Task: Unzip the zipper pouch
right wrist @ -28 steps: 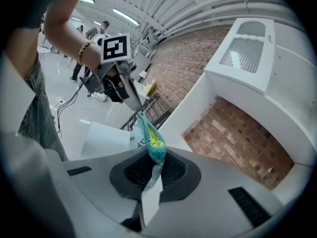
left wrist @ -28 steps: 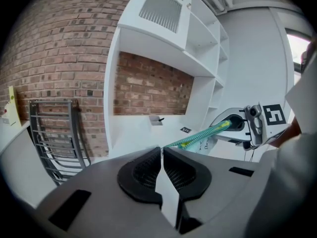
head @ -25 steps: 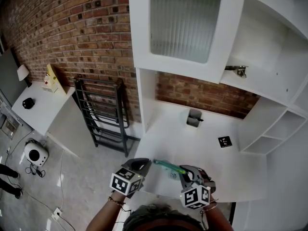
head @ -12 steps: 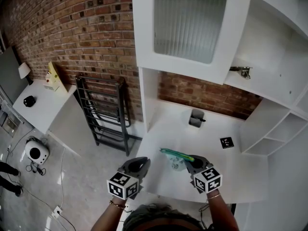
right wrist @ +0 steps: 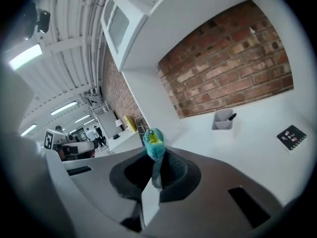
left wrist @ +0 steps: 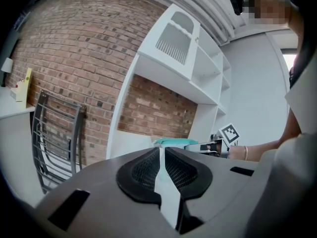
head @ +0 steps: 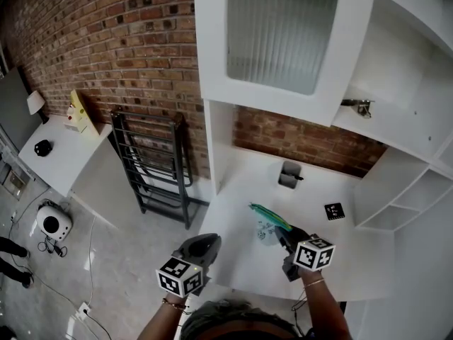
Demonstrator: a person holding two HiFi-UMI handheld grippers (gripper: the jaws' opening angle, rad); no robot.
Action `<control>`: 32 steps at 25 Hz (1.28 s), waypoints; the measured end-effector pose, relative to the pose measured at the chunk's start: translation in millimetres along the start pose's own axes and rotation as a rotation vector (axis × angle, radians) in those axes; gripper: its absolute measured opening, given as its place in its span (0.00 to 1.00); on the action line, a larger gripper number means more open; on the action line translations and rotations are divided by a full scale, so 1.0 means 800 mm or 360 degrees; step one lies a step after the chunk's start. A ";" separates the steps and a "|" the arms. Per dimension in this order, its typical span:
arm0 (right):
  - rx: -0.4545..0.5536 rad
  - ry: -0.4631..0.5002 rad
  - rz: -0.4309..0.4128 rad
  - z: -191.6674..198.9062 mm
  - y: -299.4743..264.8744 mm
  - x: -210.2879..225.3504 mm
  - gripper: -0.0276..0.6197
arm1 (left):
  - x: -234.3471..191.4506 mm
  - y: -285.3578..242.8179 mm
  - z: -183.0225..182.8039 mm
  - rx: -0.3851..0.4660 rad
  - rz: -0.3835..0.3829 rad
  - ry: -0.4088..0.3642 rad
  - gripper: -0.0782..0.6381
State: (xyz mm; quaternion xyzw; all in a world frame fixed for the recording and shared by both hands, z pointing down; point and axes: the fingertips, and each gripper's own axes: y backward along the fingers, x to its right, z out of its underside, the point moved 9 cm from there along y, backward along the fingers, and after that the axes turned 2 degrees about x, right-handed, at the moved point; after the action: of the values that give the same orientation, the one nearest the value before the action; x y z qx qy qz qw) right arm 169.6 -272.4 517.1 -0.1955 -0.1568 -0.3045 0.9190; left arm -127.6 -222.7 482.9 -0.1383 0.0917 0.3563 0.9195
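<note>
At a white counter set into a brick-backed shelf unit, the right gripper is clamped on one end of a teal zipper pouch and holds it up off the counter, apparently clear of the surface. The right gripper view shows its jaws pinched tight on the fabric, with the rest of the pouch sticking out beyond the tips. The left gripper hangs at the counter's near edge, its jaws drawn almost together with only a sliver of gap and nothing between them. In the head view the pouch's long axis runs on a slant from the right gripper up and to the left, so its free end points across toward the left gripper's side, though the two are well apart. Seen from the left gripper, the pouch lies straight ahead and a little to the right, just above its closed tips. The zipper pull cannot be made out in any view. Unzipping likely falls to the left gripper, the only free one, which would need to open and cross that gap.
</note>
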 end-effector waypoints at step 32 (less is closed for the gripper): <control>-0.0125 -0.0463 0.0470 0.088 0.035 0.126 0.05 | 0.021 -0.023 0.007 0.0016 0.0062 0.0006 0.13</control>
State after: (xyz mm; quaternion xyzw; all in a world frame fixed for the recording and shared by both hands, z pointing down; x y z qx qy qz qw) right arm 252.7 -269.9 612.0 -0.2939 -0.2455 -0.1411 0.9129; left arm -102.7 -223.2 486.9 -0.1325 0.0978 0.3736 0.9129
